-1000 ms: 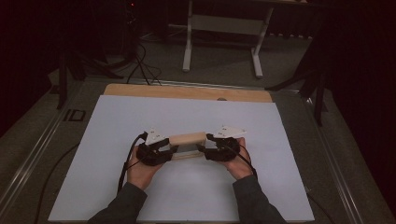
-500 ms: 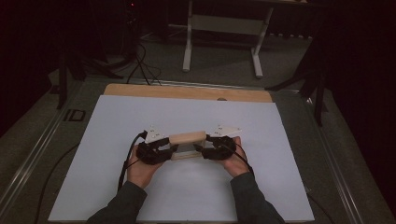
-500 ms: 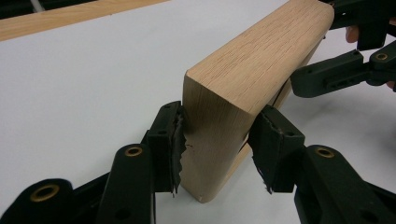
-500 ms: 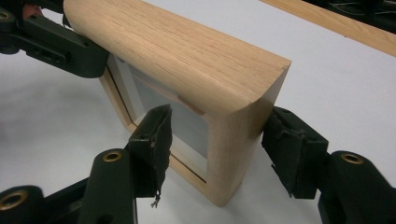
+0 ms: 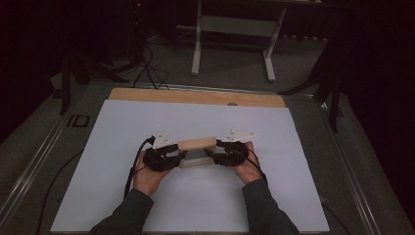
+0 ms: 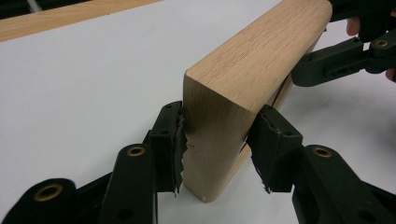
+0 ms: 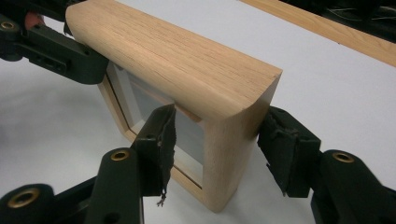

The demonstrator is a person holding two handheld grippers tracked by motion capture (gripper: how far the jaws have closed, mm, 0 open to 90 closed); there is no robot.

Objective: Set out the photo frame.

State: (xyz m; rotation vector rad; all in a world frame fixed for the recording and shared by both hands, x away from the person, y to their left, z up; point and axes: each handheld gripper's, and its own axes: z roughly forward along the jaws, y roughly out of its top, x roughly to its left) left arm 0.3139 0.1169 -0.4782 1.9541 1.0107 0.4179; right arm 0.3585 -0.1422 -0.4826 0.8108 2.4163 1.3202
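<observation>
1. Oak-coloured wooden frame (image 5: 197, 152) stands on edge mid-sheet on the white sheet (image 5: 293, 196) in the high view, left gripper (image 5: 172, 155) at one end, right gripper (image 5: 221, 152) at the other. Against a second ago, hands and frame have drifted slightly toward the person, so I judge it's being carried or repositioned, not released.
2. Left gripper view: the left gripper (image 6: 217, 154) has its jaws closed on the frame (image 6: 243, 88) at its near end, pads pressing both faces.
3. Right gripper view: the right gripper (image 7: 219, 144) clamps the opposite end of the frame (image 7: 182, 60), one jaw across the glass pane (image 7: 187, 135).
</observation>
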